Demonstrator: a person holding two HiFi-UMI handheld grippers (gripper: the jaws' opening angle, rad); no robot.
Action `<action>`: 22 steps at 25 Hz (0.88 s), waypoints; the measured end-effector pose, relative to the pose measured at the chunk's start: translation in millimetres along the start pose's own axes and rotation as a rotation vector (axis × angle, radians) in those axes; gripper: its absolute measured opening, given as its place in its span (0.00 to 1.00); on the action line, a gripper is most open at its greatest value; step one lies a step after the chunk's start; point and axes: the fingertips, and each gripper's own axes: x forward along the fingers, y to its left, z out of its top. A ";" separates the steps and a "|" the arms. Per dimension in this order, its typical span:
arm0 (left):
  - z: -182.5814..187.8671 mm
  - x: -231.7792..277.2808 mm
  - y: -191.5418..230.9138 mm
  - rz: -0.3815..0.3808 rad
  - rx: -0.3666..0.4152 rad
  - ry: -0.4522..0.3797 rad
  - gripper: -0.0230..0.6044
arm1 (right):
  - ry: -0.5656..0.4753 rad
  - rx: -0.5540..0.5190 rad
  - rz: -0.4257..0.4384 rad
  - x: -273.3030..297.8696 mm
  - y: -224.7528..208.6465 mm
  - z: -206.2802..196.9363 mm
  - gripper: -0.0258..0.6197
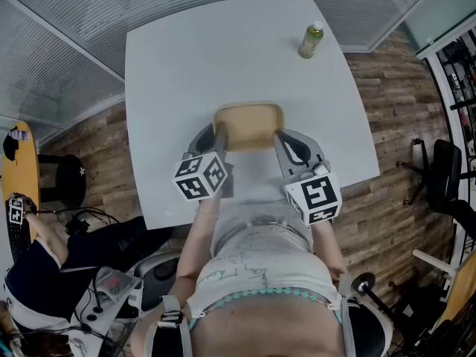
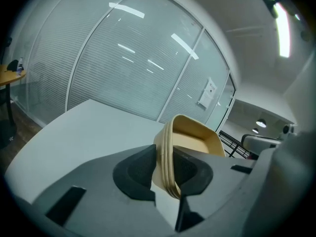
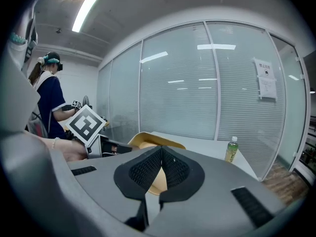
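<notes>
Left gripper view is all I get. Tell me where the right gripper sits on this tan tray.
Observer: The right gripper is shut on the right-hand rim of the tan tray. It is opposite the left gripper, which is shut on the left rim.
Operator: Now report what else is out there.
Observer: One green bottle stands upright near the far right corner of the white table, well apart from the tray.
Operator: Say who else is around.
Observer: A person in a dark top is off to the left, beyond the table's near left corner.
</notes>
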 end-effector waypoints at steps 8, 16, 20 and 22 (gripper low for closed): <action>30.8 -3.8 -6.1 -0.006 0.046 -0.075 0.13 | -0.042 -0.019 -0.018 2.9 -9.3 16.7 0.04; 37.5 -19.2 -23.2 0.019 0.153 -0.113 0.13 | -0.073 -0.036 -0.012 -9.0 -11.4 25.2 0.04; 32.9 -24.5 -23.6 0.027 0.138 -0.108 0.13 | -0.075 -0.025 -0.012 -12.2 -11.2 24.5 0.04; 30.0 -25.4 -19.3 0.029 0.117 -0.098 0.13 | -0.068 -0.025 -0.010 -10.0 -9.4 23.4 0.04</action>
